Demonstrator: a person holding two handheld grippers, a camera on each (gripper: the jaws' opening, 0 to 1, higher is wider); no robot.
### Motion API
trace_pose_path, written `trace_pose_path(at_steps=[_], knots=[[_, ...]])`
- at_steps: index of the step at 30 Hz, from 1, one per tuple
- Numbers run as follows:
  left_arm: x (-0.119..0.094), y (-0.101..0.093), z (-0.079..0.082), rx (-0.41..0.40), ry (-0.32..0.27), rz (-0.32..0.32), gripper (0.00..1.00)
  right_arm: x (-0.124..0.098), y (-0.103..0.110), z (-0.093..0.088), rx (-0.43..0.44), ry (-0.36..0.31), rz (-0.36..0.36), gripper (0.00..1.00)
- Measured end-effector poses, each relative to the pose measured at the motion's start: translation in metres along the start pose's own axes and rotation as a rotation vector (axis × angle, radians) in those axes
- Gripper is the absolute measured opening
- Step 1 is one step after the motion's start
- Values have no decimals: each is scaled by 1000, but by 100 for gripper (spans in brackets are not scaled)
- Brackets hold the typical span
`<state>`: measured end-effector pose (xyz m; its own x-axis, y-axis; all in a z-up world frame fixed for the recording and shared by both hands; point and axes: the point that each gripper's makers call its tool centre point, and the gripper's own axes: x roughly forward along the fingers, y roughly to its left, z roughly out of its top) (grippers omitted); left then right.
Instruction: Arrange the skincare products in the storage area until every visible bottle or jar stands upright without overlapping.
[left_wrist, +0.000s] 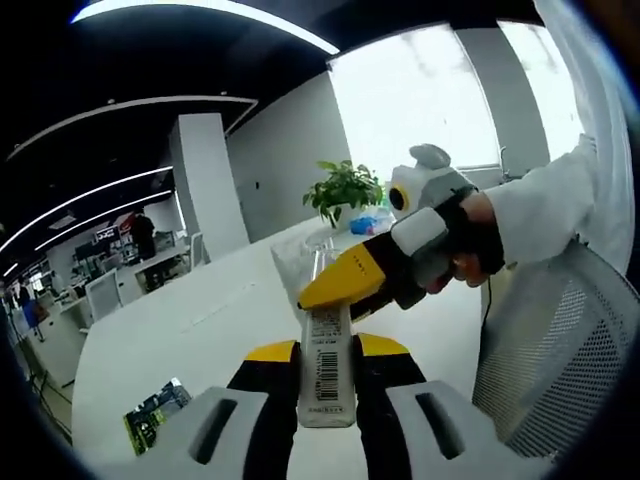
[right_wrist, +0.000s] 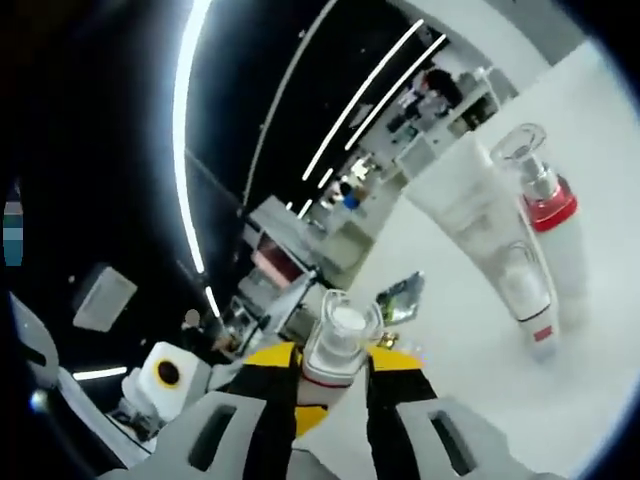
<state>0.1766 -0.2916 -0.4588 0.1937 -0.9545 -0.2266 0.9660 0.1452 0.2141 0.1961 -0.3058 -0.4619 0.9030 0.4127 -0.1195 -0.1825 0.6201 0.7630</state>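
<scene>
Left claw (left_wrist: 327, 375) and right claw (right_wrist: 335, 385) both clamp one white bottle (left_wrist: 328, 370) between them.

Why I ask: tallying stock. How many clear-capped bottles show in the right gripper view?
2. One clear-capped white bottle sits clamped in the right gripper; one red-collared pump bottle is on the white table. More may hide in the translucent pouch.

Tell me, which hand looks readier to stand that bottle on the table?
Left, probably. Its tool grips the bottle by the barcoded body, while the right tool pinches only the cap end, with less control.
</scene>
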Motion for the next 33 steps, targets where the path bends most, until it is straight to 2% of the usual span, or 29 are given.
trace_pose_path(at_steps=[5,7,8,11,15,17,19,21,23,26,29,33], knots=[[0,1,-2,2,7,3,19,1,7,2,-47,-3,15,14],[0,2,-2,-3,1,0,21,1,13,3,-97,6,40,13],[0,3,-4,-9,11,1,22,0,13,1,-163,32,42,13],[1,-3,-8,-18,29,-29,24,-1,23,-3,-291,77,90,12],[2,-10,-10,-53,35,-68,31,-8,41,-9,-572,157,190,12],[2,-11,-8,-31,26,-70,31,-12,51,-11,-691,178,246,12],[3,-15,-8,-36,24,-90,30,-16,57,-15,-800,205,296,12],[3,-18,-9,-36,29,-104,30,-19,59,-20,-871,242,334,12],[3,-20,-12,-22,45,-112,31,-22,55,-23,-927,299,338,12],[4,-26,-15,-8,58,-132,30,-25,51,-25,-987,349,360,12],[4,-29,-15,-14,58,-152,32,-32,57,-33,-1064,413,440,12],[4,-38,-16,1,63,-191,31,-35,60,-42,-1132,484,505,12]])
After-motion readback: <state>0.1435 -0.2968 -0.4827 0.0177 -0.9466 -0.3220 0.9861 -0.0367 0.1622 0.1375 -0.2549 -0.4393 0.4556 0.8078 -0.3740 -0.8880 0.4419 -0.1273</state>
